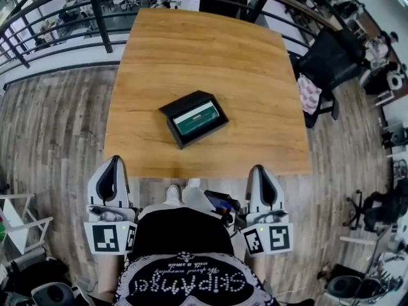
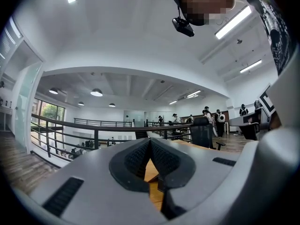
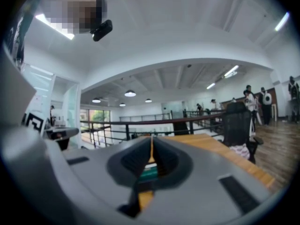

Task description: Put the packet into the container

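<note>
A black container (image 1: 179, 136) sits near the middle of the wooden table (image 1: 191, 50), and a green packet (image 1: 197, 118) lies flat inside it. Both grippers hang low by my body, short of the table's front edge. My left gripper (image 1: 115, 164) is at the left with its jaws shut and nothing between them; in the left gripper view its tips (image 2: 150, 142) meet in front of the tabletop. My right gripper (image 1: 259, 171) is at the right, also shut and empty. In the right gripper view its tips (image 3: 151, 143) touch, and the green packet (image 3: 149, 172) shows blurred through the gap below them.
A black chair (image 1: 331, 59) with a patterned cloth (image 1: 310, 94) stands at the table's right side. A dark railing (image 1: 64, 37) runs behind the table. A white stool (image 1: 19, 225) stands on the wood floor at the left. People stand far off (image 2: 218, 118).
</note>
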Tool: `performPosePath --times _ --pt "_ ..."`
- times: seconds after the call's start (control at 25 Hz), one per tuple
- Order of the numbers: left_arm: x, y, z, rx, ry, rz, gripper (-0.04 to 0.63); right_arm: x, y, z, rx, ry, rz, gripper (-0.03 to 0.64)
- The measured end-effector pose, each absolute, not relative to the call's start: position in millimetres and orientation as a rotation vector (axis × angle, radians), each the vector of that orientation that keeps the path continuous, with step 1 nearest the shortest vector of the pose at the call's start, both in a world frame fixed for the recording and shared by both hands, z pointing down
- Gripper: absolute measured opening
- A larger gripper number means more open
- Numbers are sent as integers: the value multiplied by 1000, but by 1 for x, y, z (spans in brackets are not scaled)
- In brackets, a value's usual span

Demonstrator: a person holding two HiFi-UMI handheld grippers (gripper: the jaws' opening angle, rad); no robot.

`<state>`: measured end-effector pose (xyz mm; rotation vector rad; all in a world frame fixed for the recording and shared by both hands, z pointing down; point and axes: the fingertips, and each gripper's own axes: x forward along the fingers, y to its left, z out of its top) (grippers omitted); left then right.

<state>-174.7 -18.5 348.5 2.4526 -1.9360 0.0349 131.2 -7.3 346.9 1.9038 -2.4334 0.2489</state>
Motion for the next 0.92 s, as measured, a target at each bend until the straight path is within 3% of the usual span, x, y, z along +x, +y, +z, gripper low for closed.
performPosePath --times 0.92 --pt "-179 -23 348 2443 -1937 42 28 126 -14 342 1882 -2422 224 37"
